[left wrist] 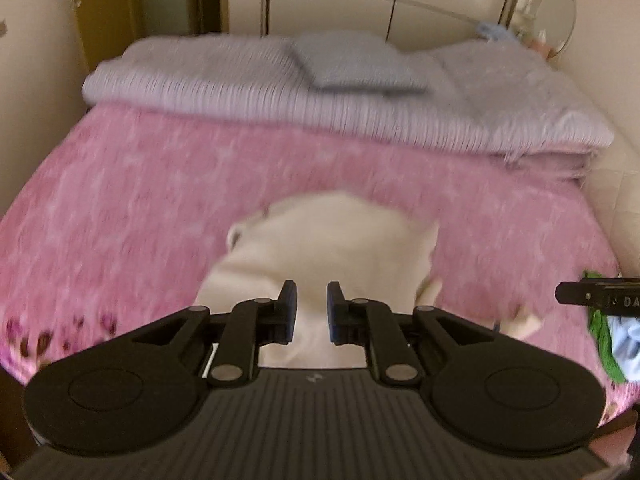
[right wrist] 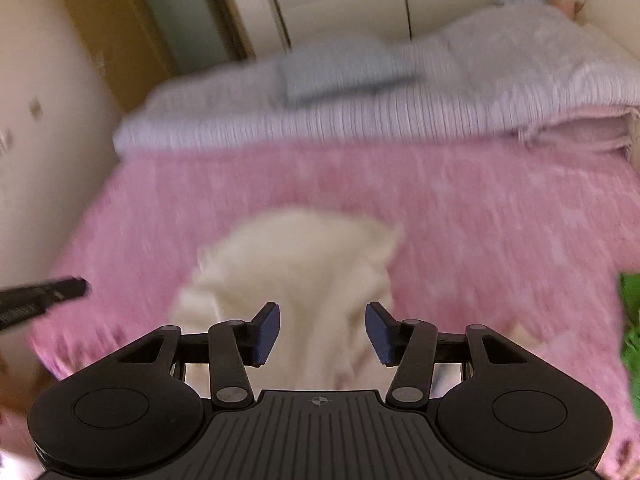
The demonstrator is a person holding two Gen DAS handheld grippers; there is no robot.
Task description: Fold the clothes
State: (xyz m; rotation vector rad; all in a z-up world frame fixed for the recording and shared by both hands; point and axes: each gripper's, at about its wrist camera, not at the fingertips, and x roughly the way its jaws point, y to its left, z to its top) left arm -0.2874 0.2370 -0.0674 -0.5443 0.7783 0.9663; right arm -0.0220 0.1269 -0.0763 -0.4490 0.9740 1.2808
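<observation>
A cream garment lies crumpled on the pink bedspread, blurred by motion. My left gripper hangs over its near edge. Its jaws stand a narrow gap apart, and the cloth shows through the gap without being pinched. In the right wrist view the same cream garment lies under my right gripper, which is open wide with no cloth held between the blue pads. Each gripper's black tip reaches into the other's view at the side edge.
A folded lilac blanket with a grey-blue folded piece on top lies across the far end of the bed. A green garment and pale cloth lie at the right edge. Wardrobe doors and walls stand behind.
</observation>
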